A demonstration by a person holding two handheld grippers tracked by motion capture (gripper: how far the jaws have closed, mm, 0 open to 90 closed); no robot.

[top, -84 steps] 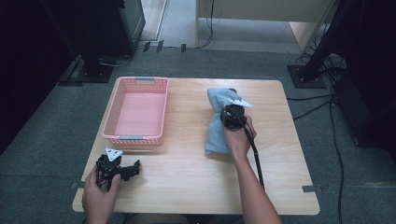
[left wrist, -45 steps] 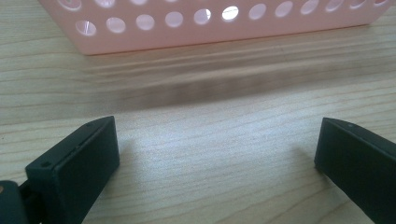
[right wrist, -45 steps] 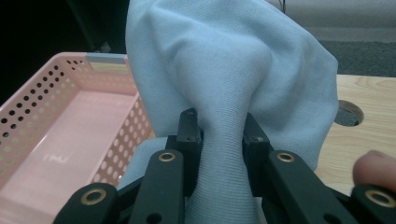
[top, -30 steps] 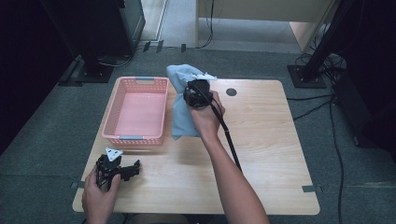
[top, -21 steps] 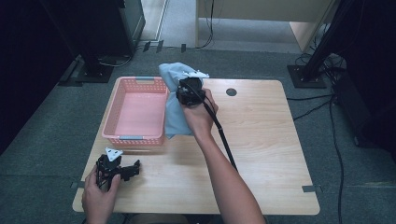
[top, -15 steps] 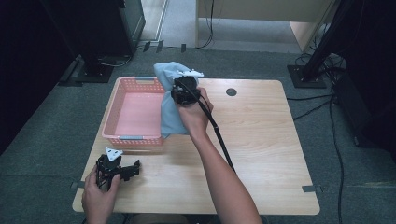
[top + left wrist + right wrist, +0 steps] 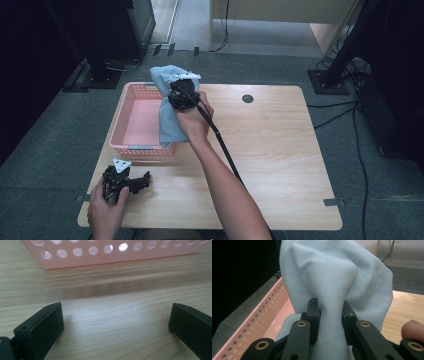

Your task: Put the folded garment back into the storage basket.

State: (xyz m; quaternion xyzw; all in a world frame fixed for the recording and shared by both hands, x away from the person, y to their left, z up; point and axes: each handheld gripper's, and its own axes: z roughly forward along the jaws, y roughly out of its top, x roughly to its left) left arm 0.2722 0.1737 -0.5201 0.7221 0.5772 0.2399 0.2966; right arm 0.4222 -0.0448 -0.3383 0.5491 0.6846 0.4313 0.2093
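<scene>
Two grippers in play, one busy and one idle. Right gripper (image 7: 181,95) is held up above the table (image 7: 280,150), at the near-right edge of the pink basket (image 7: 131,107), its jaws clamped on a bunched fold of the light blue cloth (image 7: 170,117). In the right gripper view the fabric (image 7: 332,290) is pinched tight between the two black jaws, the rest billowing above and hanging below, with the basket's perforated wall (image 7: 257,320) down to the left. From the high view the cloth hangs off the gripper in a loose column; its lower end drapes over the basket's right rim, part over the basket floor, part over the wood just beside it. Left gripper (image 7: 121,181) rests low on the table near the front-left corner, just short of the basket's near wall, jaws spread wide with nothing between them; the left gripper view shows bare wood between the jaws and the basket's wall (image 7: 112,255) ahead. Step in hand, by my reading: carrying the cloth over to drop it into the basket. Not yet in. Next move calls for shifting further left until the whole hanging length clears the rim, then lowering and letting the jaws go. Risk: the tail snagging on the rim and spilling outside.
</scene>
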